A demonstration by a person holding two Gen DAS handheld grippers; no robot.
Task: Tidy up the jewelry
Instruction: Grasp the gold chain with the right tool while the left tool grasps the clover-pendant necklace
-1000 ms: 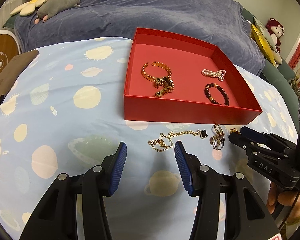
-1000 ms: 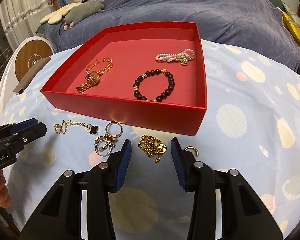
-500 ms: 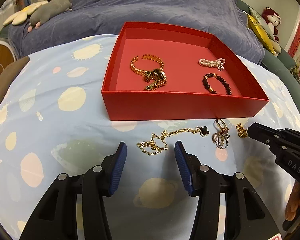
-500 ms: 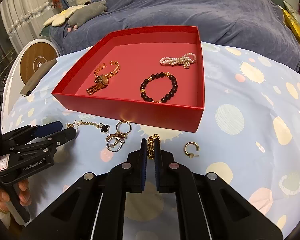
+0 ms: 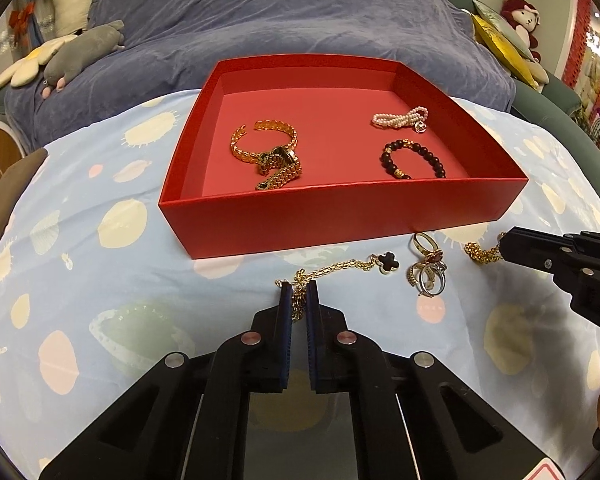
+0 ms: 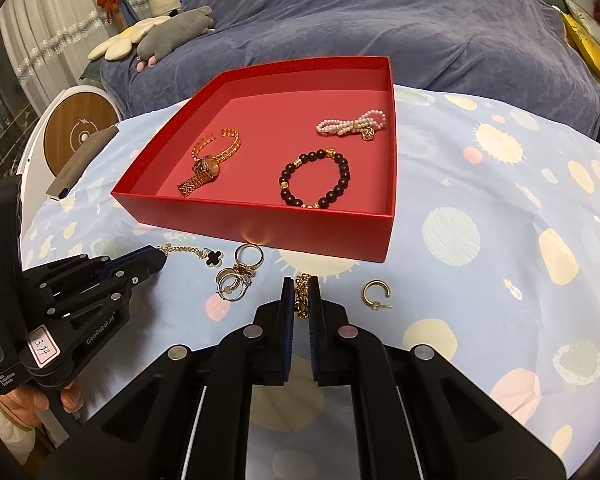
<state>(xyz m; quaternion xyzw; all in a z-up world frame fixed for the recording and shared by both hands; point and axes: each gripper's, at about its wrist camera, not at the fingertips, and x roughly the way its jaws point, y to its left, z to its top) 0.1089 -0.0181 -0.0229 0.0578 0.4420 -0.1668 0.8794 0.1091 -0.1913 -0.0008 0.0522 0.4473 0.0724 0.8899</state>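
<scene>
Your left gripper (image 5: 299, 294) is pinched nearly closed on the near end of the gold clover necklace (image 5: 340, 268), with the chain bunched between the blue pads and the black clover charm lying on the cloth out toward the right. Your right gripper (image 6: 301, 290) is doing the same thing with the little gold chain (image 6: 302, 292): fingers squeezed in tight, links showing in the slim gap between them. From the left wrist view you can see that chain (image 5: 480, 252) poking out of the right gripper's tip, just in front of the red box.

Both pieces sit down on the blue spotted cloth (image 6: 480, 200), right by the front wall of the red box (image 5: 340, 220). Between the two chains there's a small heap of rings (image 6: 238, 276), gold and silver ones tangled together, touching neither gripper. A gold hoop earring (image 6: 376, 294) lies by itself just to the right of your right gripper.

Inside the box you've got a gold watch (image 6: 204, 170) on the left, draped over a gold bangle, a dark bead bracelet (image 6: 314, 178) toward the front right, and a pearl bracelet (image 6: 352, 124) behind it near the back right. All three are apart from each other on the box floor.
</scene>
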